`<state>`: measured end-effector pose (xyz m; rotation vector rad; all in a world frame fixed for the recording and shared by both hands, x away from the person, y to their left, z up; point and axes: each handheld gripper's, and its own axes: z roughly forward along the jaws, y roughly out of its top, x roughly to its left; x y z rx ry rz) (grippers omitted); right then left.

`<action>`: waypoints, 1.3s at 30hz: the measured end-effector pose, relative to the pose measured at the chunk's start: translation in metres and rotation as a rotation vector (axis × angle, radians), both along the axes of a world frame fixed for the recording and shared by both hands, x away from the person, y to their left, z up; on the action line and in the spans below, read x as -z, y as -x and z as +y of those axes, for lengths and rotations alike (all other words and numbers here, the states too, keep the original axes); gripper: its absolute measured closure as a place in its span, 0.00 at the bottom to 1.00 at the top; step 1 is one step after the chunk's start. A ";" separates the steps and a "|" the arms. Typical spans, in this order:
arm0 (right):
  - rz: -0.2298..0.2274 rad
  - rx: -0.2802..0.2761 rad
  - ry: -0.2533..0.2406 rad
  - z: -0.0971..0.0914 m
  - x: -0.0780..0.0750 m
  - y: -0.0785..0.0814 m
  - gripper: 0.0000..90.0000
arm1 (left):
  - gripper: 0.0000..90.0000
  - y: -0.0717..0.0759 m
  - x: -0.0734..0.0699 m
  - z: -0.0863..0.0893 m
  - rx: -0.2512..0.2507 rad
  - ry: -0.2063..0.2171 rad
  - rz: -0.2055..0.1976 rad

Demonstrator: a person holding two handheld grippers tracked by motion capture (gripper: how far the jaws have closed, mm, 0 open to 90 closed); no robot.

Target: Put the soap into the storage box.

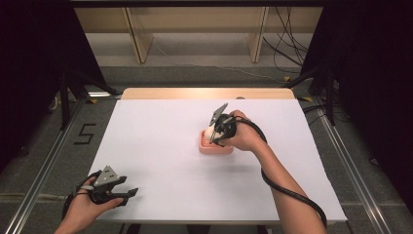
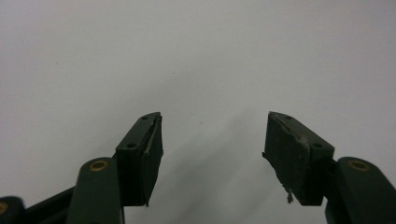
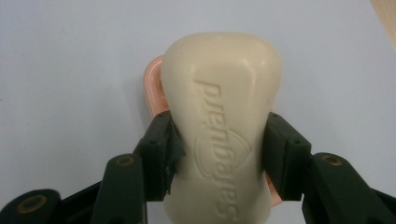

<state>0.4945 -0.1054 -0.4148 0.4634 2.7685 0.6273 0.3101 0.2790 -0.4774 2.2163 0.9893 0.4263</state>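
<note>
A cream bar of soap with raised lettering sits between the two black jaws of my right gripper, whose pads press on its sides. Under the soap lies a pink soap dish, mostly hidden. In the high view the right gripper holds the soap just over the pink soap dish at the middle of the white table. My left gripper rests at the table's near left corner, jaws apart. The left gripper has nothing between its pads.
The white table has a wooden strip along its far edge. Beyond it stand wooden shelf legs and loose cables. Metal rails run along both sides of the table. A black cable trails from the right gripper.
</note>
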 end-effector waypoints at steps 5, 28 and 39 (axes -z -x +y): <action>-0.002 -0.007 0.002 0.000 0.002 -0.003 0.56 | 0.41 0.000 0.000 0.000 0.002 -0.001 0.002; -0.001 0.007 0.017 0.001 0.011 -0.011 0.56 | 0.41 0.000 0.000 0.000 -0.001 0.004 -0.001; 0.005 0.012 0.028 0.002 0.018 -0.015 0.56 | 0.41 0.000 0.002 -0.002 -0.030 0.034 -0.013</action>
